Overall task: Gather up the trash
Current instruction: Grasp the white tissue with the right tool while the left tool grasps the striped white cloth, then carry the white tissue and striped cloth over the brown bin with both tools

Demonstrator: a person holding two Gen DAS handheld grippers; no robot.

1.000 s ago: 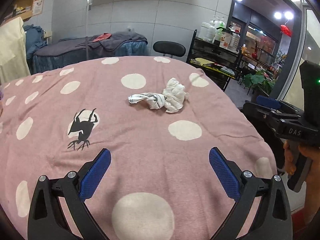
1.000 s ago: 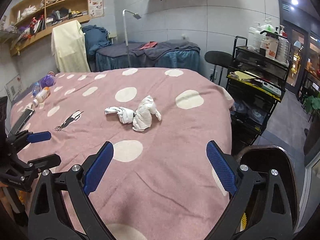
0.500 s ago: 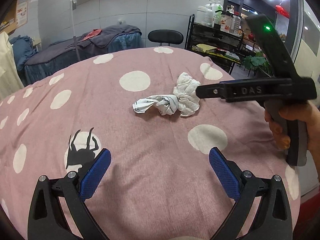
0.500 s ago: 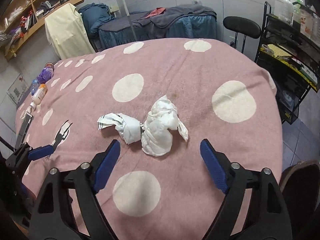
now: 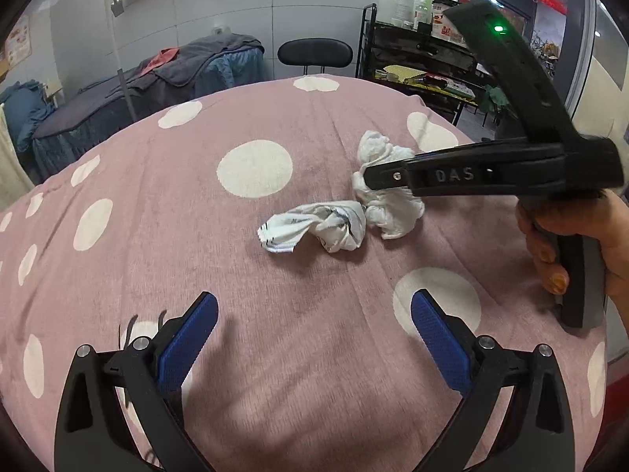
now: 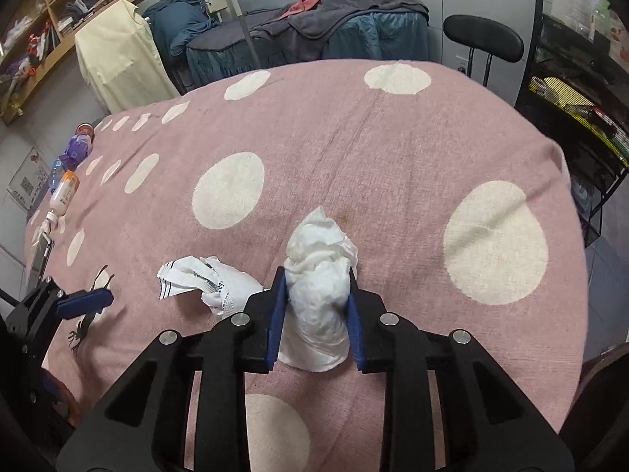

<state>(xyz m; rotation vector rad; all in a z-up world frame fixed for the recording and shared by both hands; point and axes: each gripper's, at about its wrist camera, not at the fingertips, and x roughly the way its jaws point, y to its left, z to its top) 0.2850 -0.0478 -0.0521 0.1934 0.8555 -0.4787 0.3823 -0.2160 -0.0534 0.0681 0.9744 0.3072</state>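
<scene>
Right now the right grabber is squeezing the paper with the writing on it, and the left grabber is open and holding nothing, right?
Not quite. The right gripper is squeezing the plain white tissue wad, not the printed paper, which lies loose on the pink dotted cloth just to its left. The right wrist view shows this. The left gripper is indeed open and holding nothing.

a massage or beauty salon is suggested by draped treatment beds (image 6: 334, 27), a lotion-bottle trolley (image 5: 416, 39) and wall shelves (image 6: 59, 11).
</scene>
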